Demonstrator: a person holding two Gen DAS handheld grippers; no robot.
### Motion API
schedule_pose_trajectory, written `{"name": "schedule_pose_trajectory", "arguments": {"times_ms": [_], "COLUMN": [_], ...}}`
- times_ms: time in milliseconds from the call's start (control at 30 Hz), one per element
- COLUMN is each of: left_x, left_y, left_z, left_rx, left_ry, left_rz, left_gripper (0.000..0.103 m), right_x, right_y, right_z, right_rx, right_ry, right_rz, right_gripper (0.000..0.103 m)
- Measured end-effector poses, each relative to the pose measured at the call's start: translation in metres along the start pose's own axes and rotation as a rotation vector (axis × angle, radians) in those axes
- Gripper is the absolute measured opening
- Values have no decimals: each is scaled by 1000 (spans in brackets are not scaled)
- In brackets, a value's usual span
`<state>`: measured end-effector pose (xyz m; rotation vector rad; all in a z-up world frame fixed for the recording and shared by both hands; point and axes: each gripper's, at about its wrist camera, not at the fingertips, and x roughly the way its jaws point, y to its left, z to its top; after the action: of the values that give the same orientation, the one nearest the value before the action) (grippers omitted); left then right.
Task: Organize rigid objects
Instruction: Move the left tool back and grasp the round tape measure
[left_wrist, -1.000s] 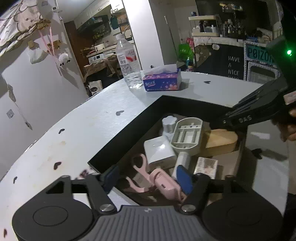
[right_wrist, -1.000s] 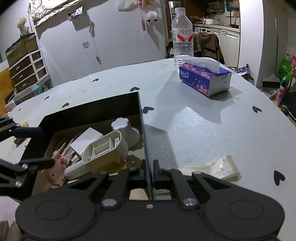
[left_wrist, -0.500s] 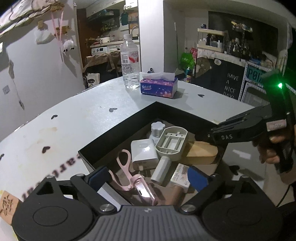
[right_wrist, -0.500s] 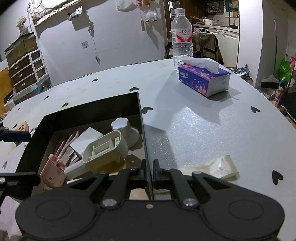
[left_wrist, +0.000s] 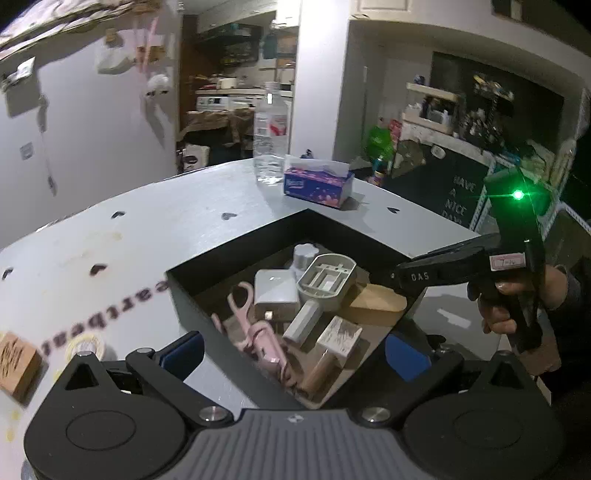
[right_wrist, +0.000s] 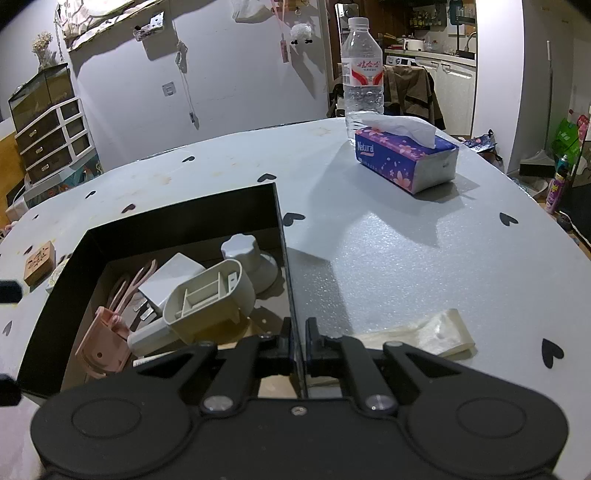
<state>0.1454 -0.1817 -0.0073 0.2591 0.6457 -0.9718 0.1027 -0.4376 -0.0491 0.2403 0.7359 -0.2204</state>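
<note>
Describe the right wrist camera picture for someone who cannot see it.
A black two-finger gripper pinches the right wall of a black open box of plastic odds and ends on a pale grey heart-dotted table; behind stand a purple tissue pack and clear water bottle.

My left hand-held gripper (left_wrist: 295, 352), jaws spread wide, above the black box (left_wrist: 236, 254) of items on the counter (left_wrist: 147, 229).
</note>
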Motion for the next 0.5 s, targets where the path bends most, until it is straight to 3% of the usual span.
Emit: {"name": "schedule_pose_trajectory", "arguments": {"times_ms": [233,500], "left_x": [-17,-16], "left_y": [27,85], "left_z": [-25,-39], "left_rx": [-129,-377], "left_ry": [3,-7], "left_rz": [80,291], "left_gripper": [103,103], "right_x": [0,0], "right_y": [0,2], "right_z": [0,0], "right_rx": [-1,-9], "right_ry": [-1,-3], "right_rz": [-1,-11], "right_gripper": [6,6]}}
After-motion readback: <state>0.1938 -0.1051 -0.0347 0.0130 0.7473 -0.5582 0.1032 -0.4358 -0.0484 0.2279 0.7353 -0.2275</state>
